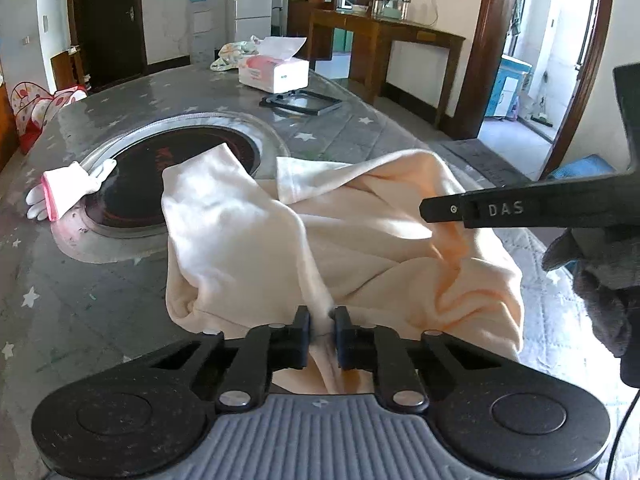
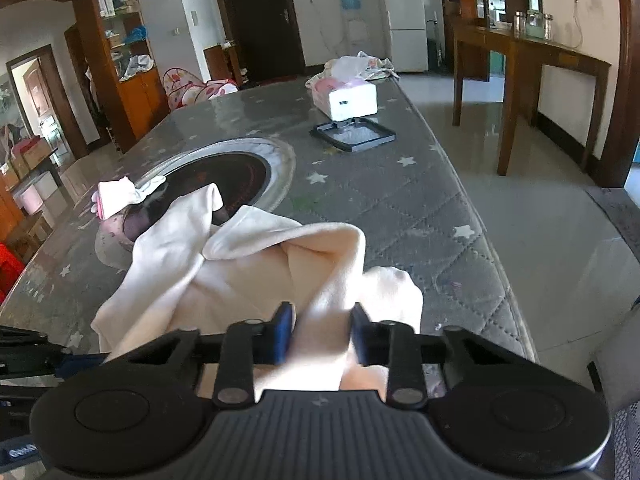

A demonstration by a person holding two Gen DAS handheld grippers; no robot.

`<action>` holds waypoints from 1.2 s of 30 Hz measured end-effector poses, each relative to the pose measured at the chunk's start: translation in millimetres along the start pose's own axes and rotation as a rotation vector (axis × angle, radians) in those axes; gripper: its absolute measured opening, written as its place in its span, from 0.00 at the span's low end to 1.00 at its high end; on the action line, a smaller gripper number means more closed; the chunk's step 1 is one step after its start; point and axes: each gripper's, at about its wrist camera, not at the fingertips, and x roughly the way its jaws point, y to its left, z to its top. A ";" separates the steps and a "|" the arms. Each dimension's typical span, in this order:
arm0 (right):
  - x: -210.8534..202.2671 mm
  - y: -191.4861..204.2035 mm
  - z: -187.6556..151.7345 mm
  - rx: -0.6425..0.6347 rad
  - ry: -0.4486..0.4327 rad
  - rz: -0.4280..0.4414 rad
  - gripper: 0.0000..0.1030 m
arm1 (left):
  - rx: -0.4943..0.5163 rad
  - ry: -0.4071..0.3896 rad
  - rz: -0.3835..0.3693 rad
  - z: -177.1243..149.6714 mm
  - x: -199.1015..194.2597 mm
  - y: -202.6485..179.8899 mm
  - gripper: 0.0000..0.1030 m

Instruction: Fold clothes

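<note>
The cream garment (image 1: pixel 320 232) lies crumpled at the near edge of the tabletop (image 1: pixel 100 300), its far end reaching the round inset hotplate (image 1: pixel 180 168). Soft, light and limp, it should sag and bunch unless taken at hems or corners. The left tongs (image 1: pixel 322 324) pinch a near fold; the right tongs (image 2: pixel 322 320) clamp a thicker bunch on the right. Only the left view shows the other tool from outside—the right view shows the floor beyond.
</note>
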 end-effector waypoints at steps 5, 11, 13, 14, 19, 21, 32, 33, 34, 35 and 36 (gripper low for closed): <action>-15.4 -0.3 -5.1 -0.015 -0.042 -0.019 0.07 | -0.011 -0.028 0.004 -3.0 -13.1 4.5 0.10; -48.7 4.5 -13.8 -0.041 -0.102 -0.026 0.07 | -0.033 -0.065 0.012 -10.7 -37.7 10.2 0.10; -63.0 7.1 -19.0 -0.053 -0.127 -0.033 0.07 | -0.038 -0.078 0.013 -14.5 -47.8 12.0 0.10; -68.2 8.0 -21.0 -0.058 -0.133 -0.031 0.07 | -0.040 -0.085 0.012 -16.8 -53.2 13.0 0.10; -103.3 9.5 -36.9 -0.063 -0.171 -0.010 0.07 | -0.040 -0.112 0.018 -32.3 -79.8 17.7 0.09; -118.1 8.4 -44.9 -0.059 -0.183 -0.003 0.07 | -0.046 -0.120 0.014 -40.6 -90.6 20.6 0.09; -163.9 10.7 -89.5 -0.099 -0.102 0.065 0.07 | -0.077 -0.136 0.001 -94.9 -145.9 29.7 0.09; -167.4 11.1 -92.5 -0.104 -0.093 0.075 0.07 | -0.077 -0.135 -0.004 -99.6 -150.2 29.7 0.09; -170.5 11.1 -94.7 -0.106 -0.086 0.082 0.07 | -0.074 -0.132 -0.009 -104.4 -153.8 29.4 0.09; -174.6 11.5 -98.6 -0.112 -0.070 0.092 0.07 | -0.067 -0.124 -0.014 -109.6 -156.9 28.6 0.09; -178.1 12.1 -102.2 -0.120 -0.047 0.103 0.07 | -0.059 -0.114 -0.020 -115.2 -159.8 27.4 0.09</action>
